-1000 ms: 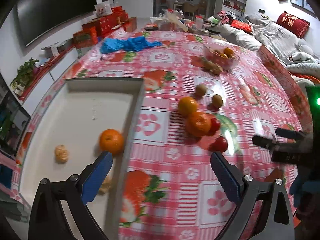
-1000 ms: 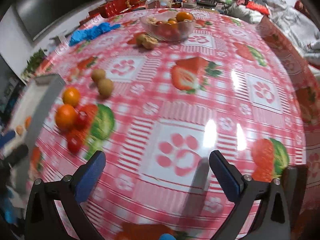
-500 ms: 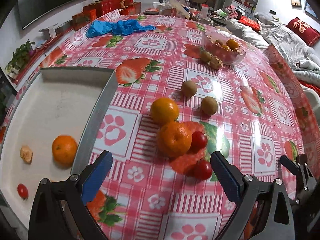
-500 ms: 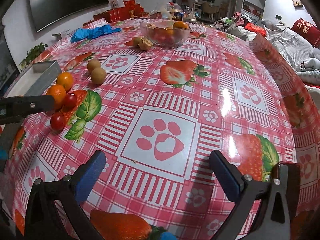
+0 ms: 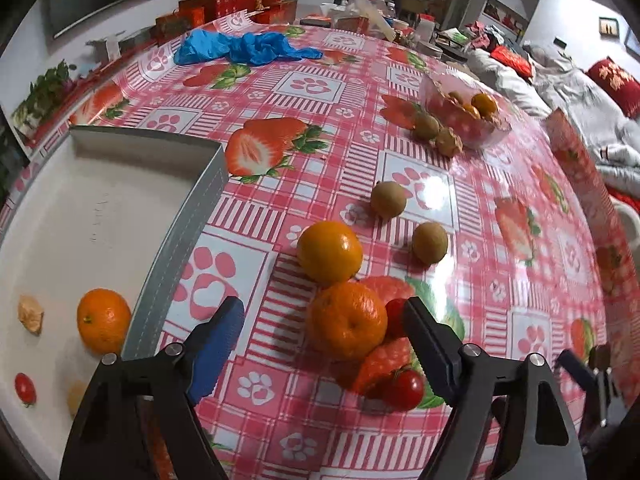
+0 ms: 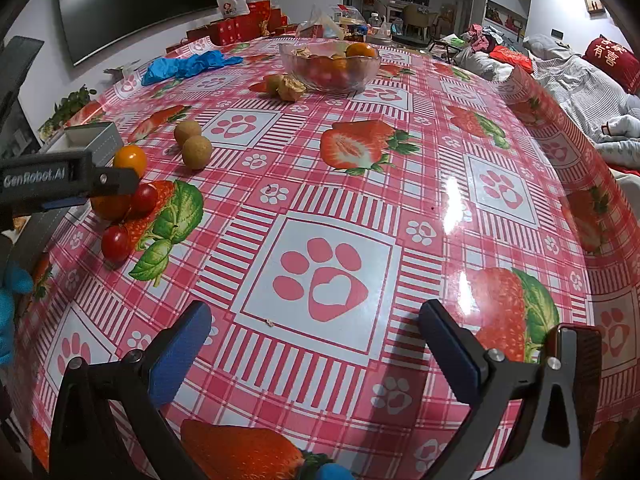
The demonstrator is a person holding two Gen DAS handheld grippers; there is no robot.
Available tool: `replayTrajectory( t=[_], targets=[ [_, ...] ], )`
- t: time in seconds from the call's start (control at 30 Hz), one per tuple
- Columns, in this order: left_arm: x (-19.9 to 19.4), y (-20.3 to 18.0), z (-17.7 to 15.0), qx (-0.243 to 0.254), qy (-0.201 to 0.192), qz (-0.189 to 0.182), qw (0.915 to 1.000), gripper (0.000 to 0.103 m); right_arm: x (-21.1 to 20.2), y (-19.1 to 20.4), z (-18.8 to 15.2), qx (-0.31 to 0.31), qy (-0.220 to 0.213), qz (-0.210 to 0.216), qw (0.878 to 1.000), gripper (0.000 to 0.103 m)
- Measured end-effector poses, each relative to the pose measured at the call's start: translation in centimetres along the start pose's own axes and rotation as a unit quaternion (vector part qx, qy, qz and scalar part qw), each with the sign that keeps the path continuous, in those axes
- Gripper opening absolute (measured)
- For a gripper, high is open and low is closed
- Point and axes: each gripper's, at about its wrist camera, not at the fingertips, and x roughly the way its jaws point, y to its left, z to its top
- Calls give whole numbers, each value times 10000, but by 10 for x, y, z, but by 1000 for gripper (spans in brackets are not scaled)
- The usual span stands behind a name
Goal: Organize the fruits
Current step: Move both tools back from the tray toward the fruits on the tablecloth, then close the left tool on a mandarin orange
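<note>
My left gripper (image 5: 324, 324) is open, its jaws on either side of a mandarin (image 5: 347, 322) on the tablecloth. Beside it lie an orange (image 5: 329, 252), two cherry tomatoes (image 5: 402, 389) and two kiwis (image 5: 429, 243). A white tray (image 5: 120, 208) at the left holds a mandarin (image 5: 103, 320), a cherry tomato (image 5: 25, 389) and a peel piece. My right gripper (image 6: 316, 336) is open and empty over bare tablecloth; the left gripper (image 6: 60, 182) shows at its left edge by the fruit (image 6: 116, 242).
A glass bowl (image 6: 330, 68) of fruit stands at the far side, with a kiwi and husked fruit (image 6: 290, 88) next to it. Blue gloves (image 5: 244, 48) lie at the back left. Red boxes and clutter line the far edge; a sofa is at the right.
My left gripper has moved right from over the tray and down to straddle the mandarin. My right gripper has shifted slightly; its view now shows the left gripper at the fruit.
</note>
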Motion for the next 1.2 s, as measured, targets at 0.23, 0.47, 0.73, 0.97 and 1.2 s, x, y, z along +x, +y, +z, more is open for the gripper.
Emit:
replayTrajectory(
  t=[0.23, 0.47, 0.73, 0.97, 1.2],
  targets=[
    [-3, -5, 4, 96, -18, -267, 9996, 40, 0, 0, 0, 1, -1, 1, 10000, 103],
    [-23, -3, -18, 367, -173, -337, 9986, 40, 0, 0, 0, 1, -2, 1, 10000, 103],
    [-49, -14, -45, 1071, -614, 179, 9922, 89, 0, 0, 0, 2, -2, 2, 10000, 103],
    [-36, -15, -43, 1108, -502, 311, 9921, 89, 0, 0, 0, 3, -3, 3, 10000, 103],
    [-38, -12, -64, 1160, -525, 293, 9914, 89, 0, 0, 0, 3, -3, 3, 10000, 103]
  ],
)
